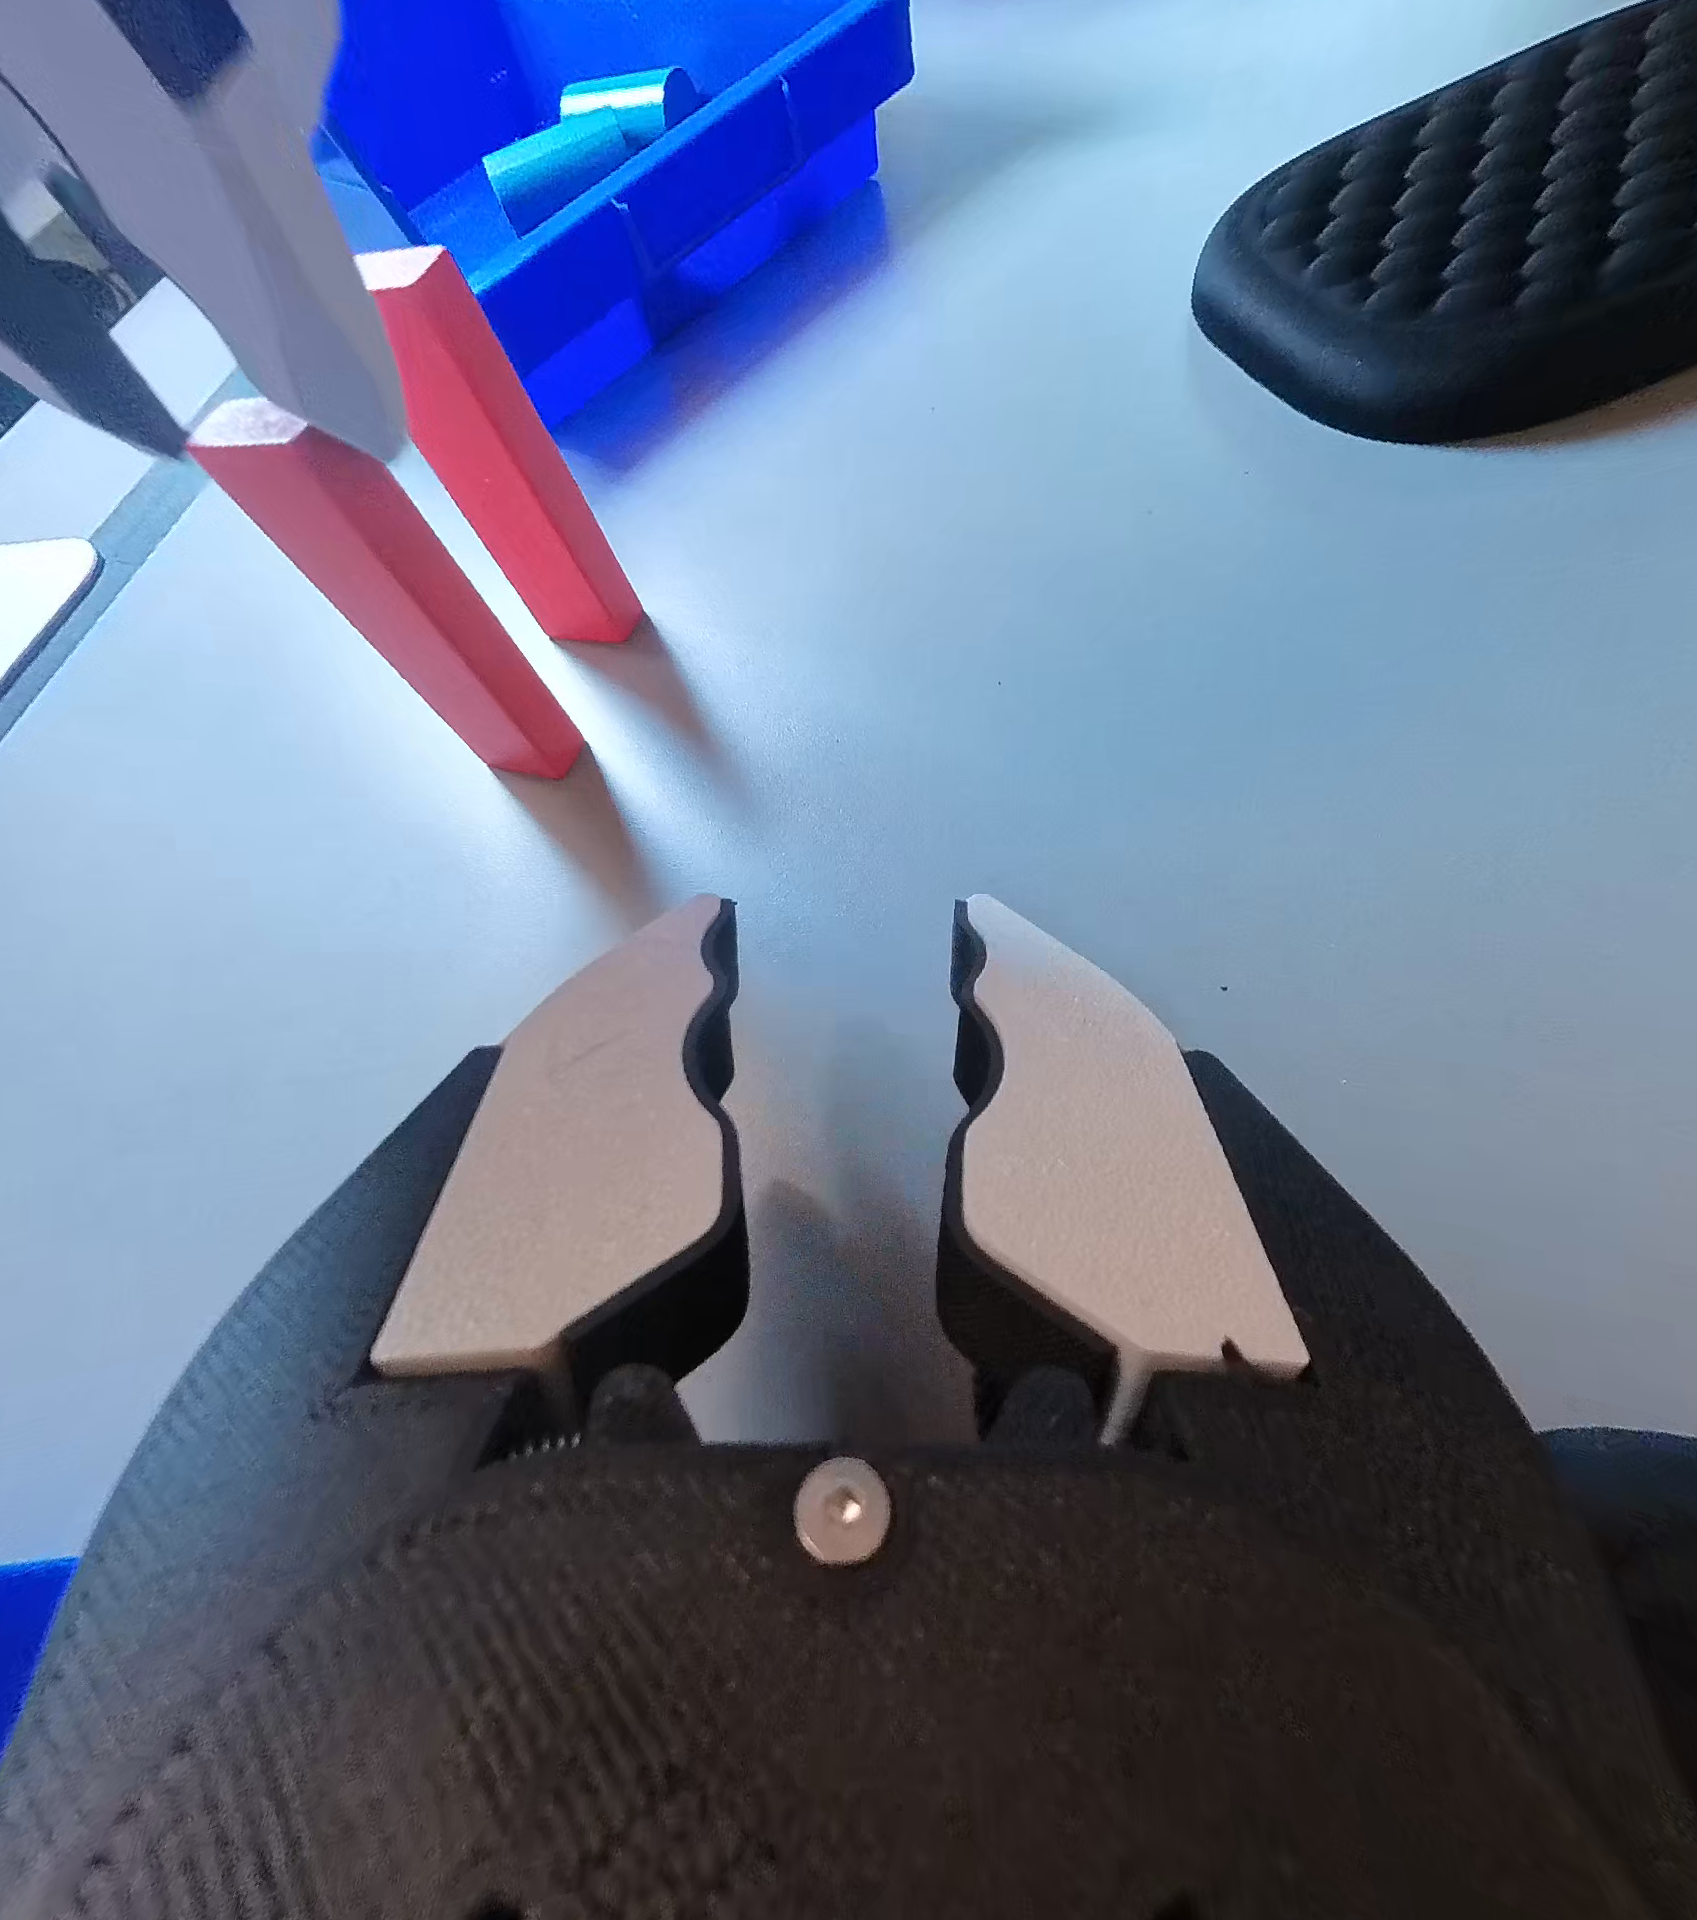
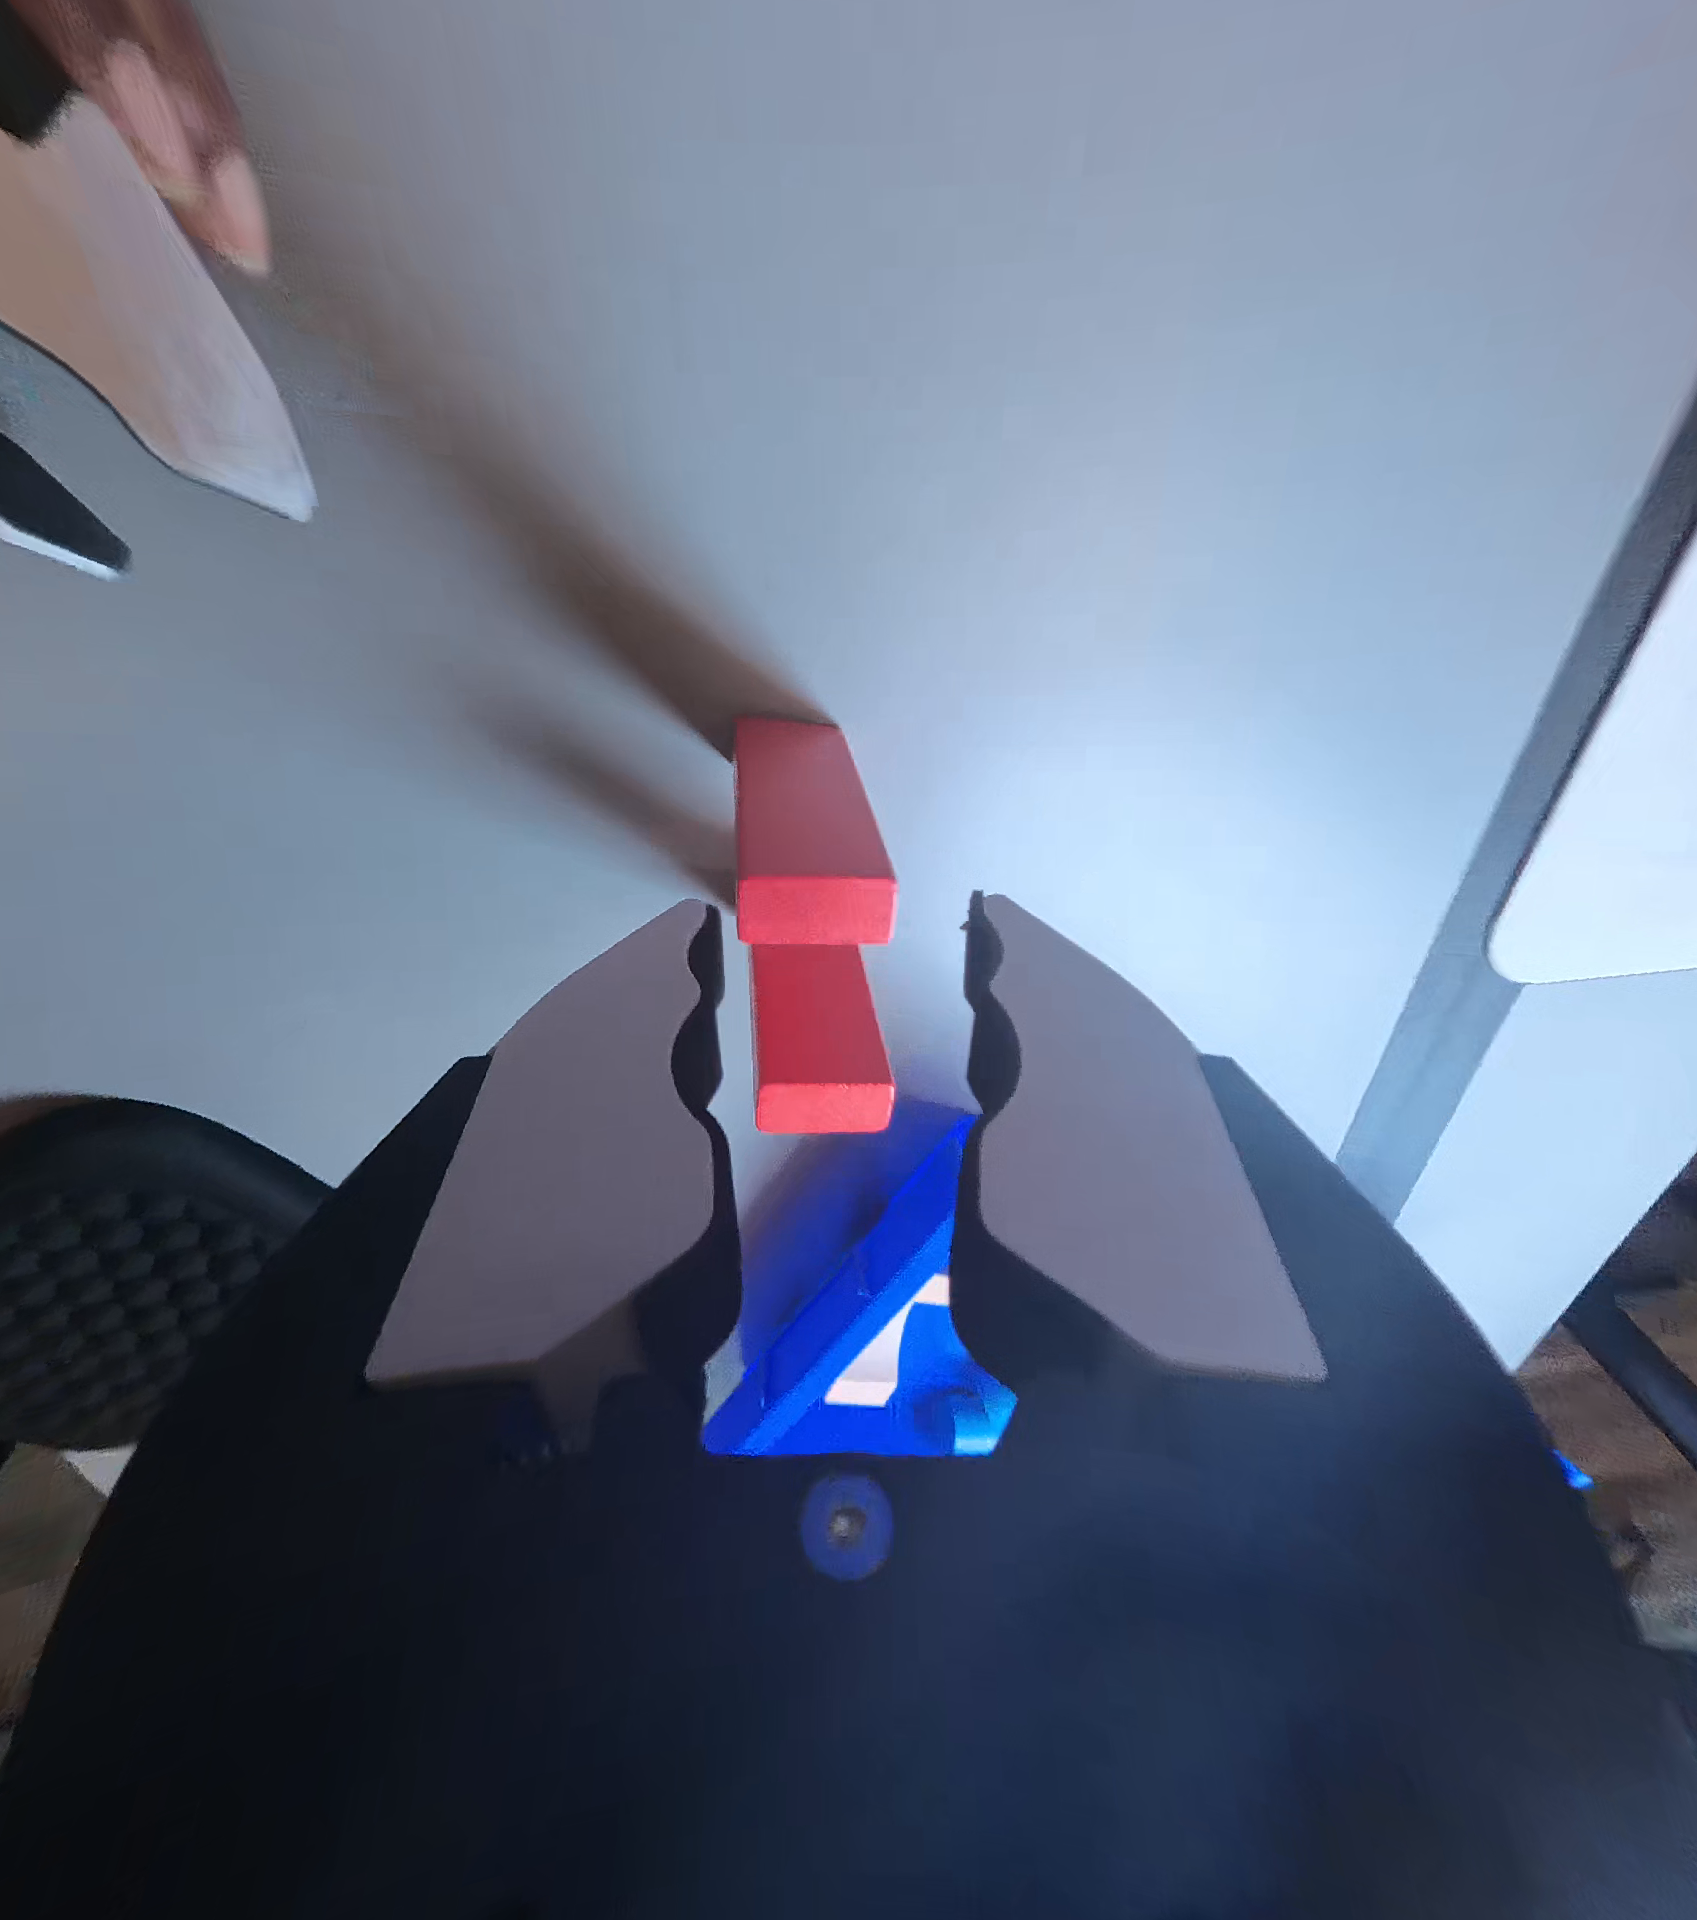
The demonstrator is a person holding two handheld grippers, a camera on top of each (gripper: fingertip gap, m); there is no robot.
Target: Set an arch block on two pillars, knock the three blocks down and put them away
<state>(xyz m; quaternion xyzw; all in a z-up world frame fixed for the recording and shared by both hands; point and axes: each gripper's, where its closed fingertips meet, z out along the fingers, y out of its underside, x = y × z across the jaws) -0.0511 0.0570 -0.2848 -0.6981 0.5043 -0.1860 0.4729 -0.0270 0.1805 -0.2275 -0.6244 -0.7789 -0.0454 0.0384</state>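
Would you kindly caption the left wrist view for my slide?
Open left gripper faces two upright red pillars before a blue bin; right gripper hovers above.

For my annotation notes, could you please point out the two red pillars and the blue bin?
Nearer red pillar (image 1: pixel 387 582), left wrist view, on its long side face.
Farther red pillar (image 1: pixel 501 457), left wrist view, on its side face.
Blue bin (image 1: pixel 719 177), left wrist view, on its front wall.

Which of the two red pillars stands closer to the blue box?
The farther red pillar in the left wrist view; its top nearly meets the blue box. The nearer red pillar stands in front of it, closer to the left gripper.
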